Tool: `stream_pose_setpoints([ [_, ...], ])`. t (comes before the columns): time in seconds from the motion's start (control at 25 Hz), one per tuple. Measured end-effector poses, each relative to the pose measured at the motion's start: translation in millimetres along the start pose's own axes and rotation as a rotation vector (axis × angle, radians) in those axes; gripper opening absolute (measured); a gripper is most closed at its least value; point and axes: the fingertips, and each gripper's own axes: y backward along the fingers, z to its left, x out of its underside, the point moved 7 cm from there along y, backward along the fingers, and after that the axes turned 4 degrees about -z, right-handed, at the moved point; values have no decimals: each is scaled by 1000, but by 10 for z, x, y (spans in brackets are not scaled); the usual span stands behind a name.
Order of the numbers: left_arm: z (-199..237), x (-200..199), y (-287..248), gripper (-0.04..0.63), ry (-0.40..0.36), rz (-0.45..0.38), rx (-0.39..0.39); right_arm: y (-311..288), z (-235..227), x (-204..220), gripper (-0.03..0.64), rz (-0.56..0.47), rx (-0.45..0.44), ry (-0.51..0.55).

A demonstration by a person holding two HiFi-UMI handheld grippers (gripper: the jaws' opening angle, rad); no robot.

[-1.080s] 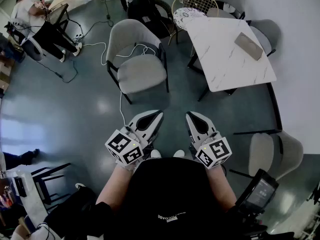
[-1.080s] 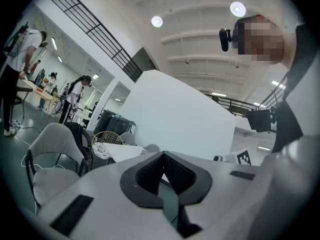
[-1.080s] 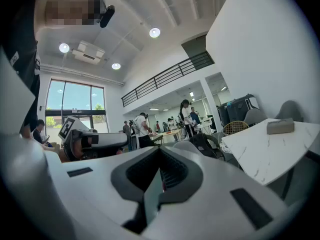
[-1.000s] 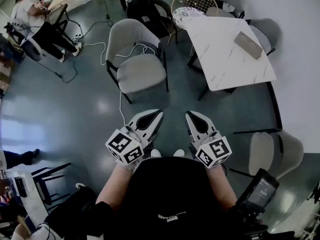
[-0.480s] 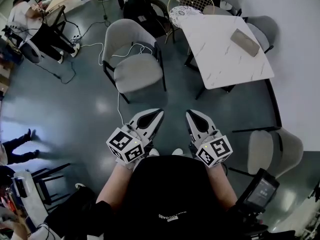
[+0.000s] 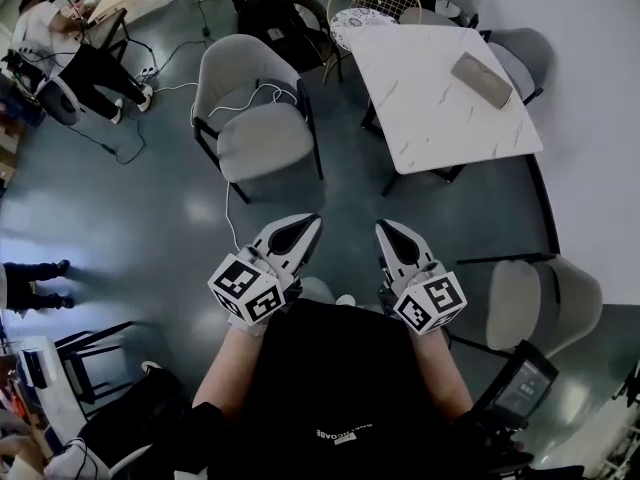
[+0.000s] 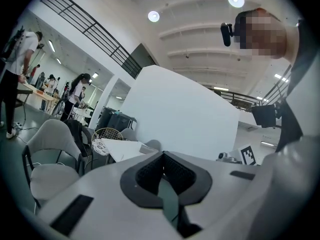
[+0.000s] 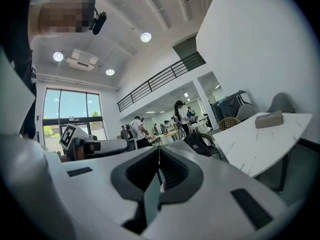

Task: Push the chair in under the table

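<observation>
A grey padded chair with dark legs stands pulled out on the floor, left of the white marble table. In the left gripper view the same chair shows at the far left and the table beyond it. In the right gripper view the table lies at the right. My left gripper and right gripper are held side by side close to my body, both shut and empty, well short of the chair.
A grey box lies on the table. More grey chairs sit round it, one at my right, plus a wire chair. A white cable trails over the floor. People work at a far desk.
The chair and table have slid up and left in the head view as I stepped forward. Both grippers stay shut and held the same way.
</observation>
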Motion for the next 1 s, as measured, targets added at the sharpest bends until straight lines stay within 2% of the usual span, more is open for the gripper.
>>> stream_pose_setpoints([
  [0.2, 38, 55, -61, 5, 11, 25, -20, -40, -93, 46, 12, 24, -2, -24],
  [0.44, 293, 61, -273, 5, 25, 36, -33, -284, -300, 82, 12, 46, -10, -26],
  [0.8, 1032, -232, -666, 5, 43, 48, -10, -1105, -586, 24, 12, 77, 2, -31],
  [1.0, 1515, -370, -756, 5, 54, 58, -29, -1619, -652, 20, 12, 90, 0, -39],
])
